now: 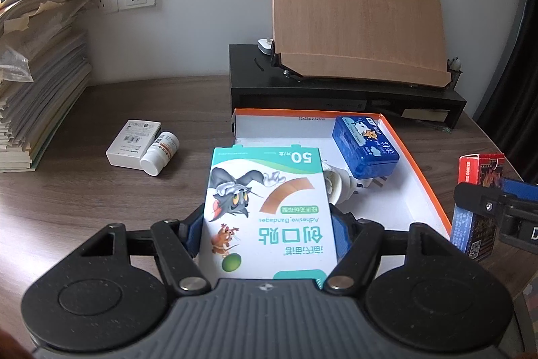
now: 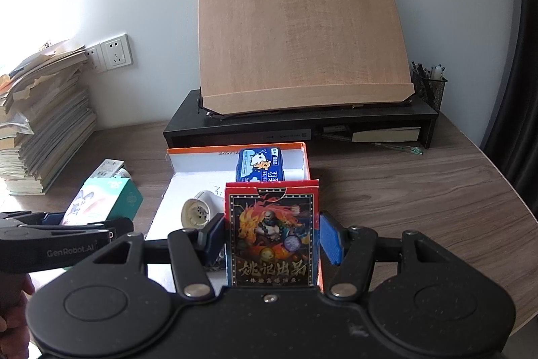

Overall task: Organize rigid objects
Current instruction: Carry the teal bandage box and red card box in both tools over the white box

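Observation:
My left gripper (image 1: pixel 269 231) is shut on a white-and-green adhesive bandage box (image 1: pixel 265 190) with a cartoon cat, held at the near left edge of an orange-rimmed white tray (image 1: pixel 422 177). My right gripper (image 2: pixel 272 238) is shut on a red playing-card box (image 2: pixel 272 234), upright over the tray's (image 2: pixel 235 149) near right part. A blue plastic case (image 2: pixel 260 165) and a white plug-like piece (image 2: pixel 198 211) lie inside the tray. The left gripper (image 2: pixel 94 219) with the bandage box (image 2: pixel 107 201) shows at the left of the right wrist view.
A white carton (image 1: pixel 132 143) and a white pill bottle (image 1: pixel 159 153) lie on the wooden desk left of the tray. Behind it stands a black riser (image 1: pixel 336 90) bearing a tilted wooden board (image 1: pixel 356 9). A paper stack (image 1: pixel 37 73) fills the left; a mesh pen holder (image 2: pixel 430 86) stands far right.

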The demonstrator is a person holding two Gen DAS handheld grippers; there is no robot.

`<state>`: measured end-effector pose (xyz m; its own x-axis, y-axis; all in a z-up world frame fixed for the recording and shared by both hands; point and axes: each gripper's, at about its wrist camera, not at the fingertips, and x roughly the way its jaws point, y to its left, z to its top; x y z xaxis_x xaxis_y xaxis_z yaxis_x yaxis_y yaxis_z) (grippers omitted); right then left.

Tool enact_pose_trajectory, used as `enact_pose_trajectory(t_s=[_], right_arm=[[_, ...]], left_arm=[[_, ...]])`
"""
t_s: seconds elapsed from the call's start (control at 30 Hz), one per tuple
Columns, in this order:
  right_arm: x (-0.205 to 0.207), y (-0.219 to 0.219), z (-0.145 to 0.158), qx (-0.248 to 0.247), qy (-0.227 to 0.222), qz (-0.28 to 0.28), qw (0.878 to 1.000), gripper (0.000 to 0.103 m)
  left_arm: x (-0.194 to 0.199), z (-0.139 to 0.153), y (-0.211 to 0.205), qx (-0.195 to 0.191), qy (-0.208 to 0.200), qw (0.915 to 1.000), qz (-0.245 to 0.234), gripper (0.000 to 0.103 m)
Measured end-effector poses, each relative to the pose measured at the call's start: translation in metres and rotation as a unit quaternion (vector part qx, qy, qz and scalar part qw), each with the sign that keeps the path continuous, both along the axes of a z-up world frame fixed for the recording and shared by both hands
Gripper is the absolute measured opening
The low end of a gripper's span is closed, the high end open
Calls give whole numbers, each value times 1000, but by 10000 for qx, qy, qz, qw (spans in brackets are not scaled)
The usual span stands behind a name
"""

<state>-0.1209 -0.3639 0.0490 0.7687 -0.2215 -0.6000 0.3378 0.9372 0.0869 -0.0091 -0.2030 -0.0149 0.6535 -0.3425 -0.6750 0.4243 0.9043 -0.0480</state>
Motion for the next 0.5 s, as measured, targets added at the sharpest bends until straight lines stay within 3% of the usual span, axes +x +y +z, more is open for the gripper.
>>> enact_pose_trajectory(t_s=[0.5], right_arm=[[6, 8, -3, 12, 73, 58, 10000, 71]], left_arm=[[9, -2, 5, 10, 9, 10000, 47, 72]])
